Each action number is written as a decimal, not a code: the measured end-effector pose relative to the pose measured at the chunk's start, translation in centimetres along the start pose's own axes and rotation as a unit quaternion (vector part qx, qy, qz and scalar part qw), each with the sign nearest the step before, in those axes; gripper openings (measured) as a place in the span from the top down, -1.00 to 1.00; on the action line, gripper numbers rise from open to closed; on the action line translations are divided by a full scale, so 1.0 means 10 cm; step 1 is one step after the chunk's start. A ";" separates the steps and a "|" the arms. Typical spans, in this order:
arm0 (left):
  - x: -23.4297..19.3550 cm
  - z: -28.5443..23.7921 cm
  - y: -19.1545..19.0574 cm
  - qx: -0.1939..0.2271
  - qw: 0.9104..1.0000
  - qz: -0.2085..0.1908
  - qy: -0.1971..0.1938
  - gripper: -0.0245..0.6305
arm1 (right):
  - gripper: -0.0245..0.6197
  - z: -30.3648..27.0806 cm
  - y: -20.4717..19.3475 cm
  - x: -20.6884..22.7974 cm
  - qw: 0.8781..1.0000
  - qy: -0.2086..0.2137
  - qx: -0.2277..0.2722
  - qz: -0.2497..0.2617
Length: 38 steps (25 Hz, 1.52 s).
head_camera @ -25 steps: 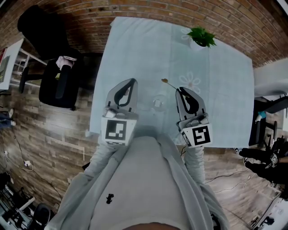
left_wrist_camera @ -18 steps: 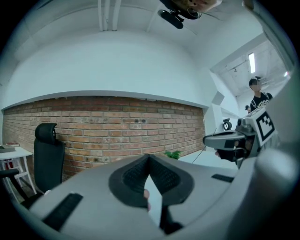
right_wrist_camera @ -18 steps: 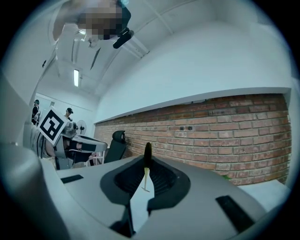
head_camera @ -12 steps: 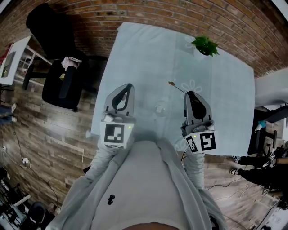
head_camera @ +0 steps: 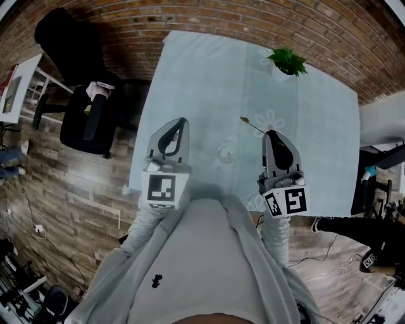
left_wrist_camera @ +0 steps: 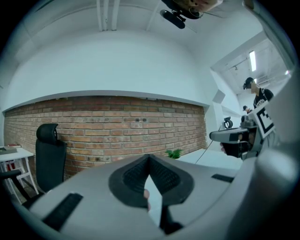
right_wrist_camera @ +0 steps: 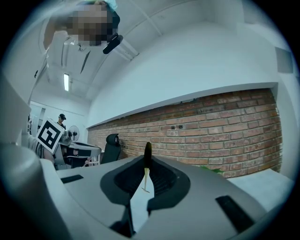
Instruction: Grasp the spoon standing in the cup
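Observation:
A thin spoon [head_camera: 251, 124] with a dark bowl sticks out to the upper left of my right gripper [head_camera: 272, 132], which is shut on its handle above the pale blue tablecloth [head_camera: 202, 76]. In the right gripper view the spoon [right_wrist_camera: 147, 151] rises upright from between the pads of the right gripper [right_wrist_camera: 149, 162]. A small clear glass cup [head_camera: 224, 152] stands on the cloth between the two grippers, with no spoon in it. My left gripper [head_camera: 182, 121] hovers left of the cup. Seen in its own view, the left gripper [left_wrist_camera: 149, 157] is shut with nothing in it.
A small potted plant [head_camera: 288, 61] stands at the table's far right corner. A black office chair [head_camera: 85, 120] sits left of the table on the wood floor. A brick wall [head_camera: 253, 19] runs behind the table. A person's legs [head_camera: 354, 228] are at the right.
My right gripper has carried the spoon a little to the right, farther from the cup. The left gripper has hardly moved.

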<state>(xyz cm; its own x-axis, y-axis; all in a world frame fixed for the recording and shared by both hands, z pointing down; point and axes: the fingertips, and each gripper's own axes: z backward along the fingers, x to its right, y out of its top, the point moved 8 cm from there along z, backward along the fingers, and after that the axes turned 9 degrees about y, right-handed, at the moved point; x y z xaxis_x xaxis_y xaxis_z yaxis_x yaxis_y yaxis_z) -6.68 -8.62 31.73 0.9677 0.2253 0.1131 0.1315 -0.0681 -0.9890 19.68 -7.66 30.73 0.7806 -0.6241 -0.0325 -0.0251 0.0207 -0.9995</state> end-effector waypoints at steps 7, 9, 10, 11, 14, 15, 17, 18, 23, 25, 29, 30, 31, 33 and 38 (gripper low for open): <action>0.02 -0.02 -0.02 0.001 1.000 -0.009 -0.010 0.87 | 0.79 0.01 -0.03 0.00 1.000 0.001 -0.001 -0.003; 0.02 -0.02 -0.01 -0.002 1.000 -0.004 -0.008 0.87 | 0.79 0.01 -0.03 -0.01 1.000 -0.001 -0.001 -0.004; 0.02 -0.02 -0.01 -0.006 1.000 0.003 -0.006 0.87 | 0.79 0.01 -0.03 0.00 1.000 -0.002 -0.001 -0.004; 0.03 -0.02 -0.01 -0.009 1.000 0.007 -0.005 0.87 | 0.79 0.01 -0.03 0.00 1.000 -0.003 0.000 -0.005; 0.02 -0.05 -0.03 -0.004 1.000 -0.008 -0.012 0.87 | 0.79 0.00 -0.05 0.00 1.000 -0.005 -0.001 -0.004; 0.01 -0.06 -0.04 -0.003 1.000 -0.011 -0.013 0.87 | 0.79 0.00 -0.05 0.00 1.000 -0.005 -0.002 -0.003; 0.01 -0.07 -0.04 -0.005 1.000 -0.010 -0.012 0.87 | 0.80 0.00 -0.06 0.00 1.000 -0.007 -0.004 -0.001; 0.01 -0.07 -0.04 -0.007 1.000 -0.006 -0.010 0.87 | 0.80 0.00 -0.07 0.01 1.000 -0.008 -0.005 -0.001; 0.02 -0.10 -0.05 -0.010 1.000 -0.003 -0.008 0.87 | 0.80 0.00 -0.10 0.04 1.000 -0.009 -0.004 -0.010; 0.02 -0.11 -0.07 -0.009 1.000 -0.012 -0.011 0.87 | 0.80 0.00 -0.10 0.04 1.000 -0.009 -0.004 -0.010; 0.00 -0.11 -0.08 -0.010 1.000 -0.013 -0.010 0.87 | 0.80 0.00 -0.12 0.04 1.000 -0.006 -0.006 -0.014; 0.00 -0.11 -0.08 -0.010 1.000 -0.013 -0.009 0.87 | 0.80 0.00 -0.13 0.04 1.000 -0.006 -0.006 -0.015; 0.00 -0.11 -0.08 -0.010 1.000 -0.012 -0.009 0.87 | 0.80 0.00 -0.13 0.04 1.000 -0.005 -0.006 -0.016; 0.00 -0.12 -0.08 -0.011 1.000 -0.011 -0.009 0.87 | 0.80 -0.01 -0.13 0.04 1.000 -0.004 -0.007 -0.016; 0.02 -0.13 -0.06 -0.023 1.000 0.010 -0.004 0.87 | 0.80 -0.01 -0.13 0.05 1.000 0.000 -0.013 -0.014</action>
<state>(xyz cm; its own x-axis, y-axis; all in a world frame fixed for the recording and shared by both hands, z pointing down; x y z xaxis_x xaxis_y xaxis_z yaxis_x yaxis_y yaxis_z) -6.29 -9.82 32.50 0.9684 0.2319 0.0915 0.1214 -0.1178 -0.9856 20.01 -8.11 31.98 0.7813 -0.6241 -0.0038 -0.0187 -0.0174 -0.9997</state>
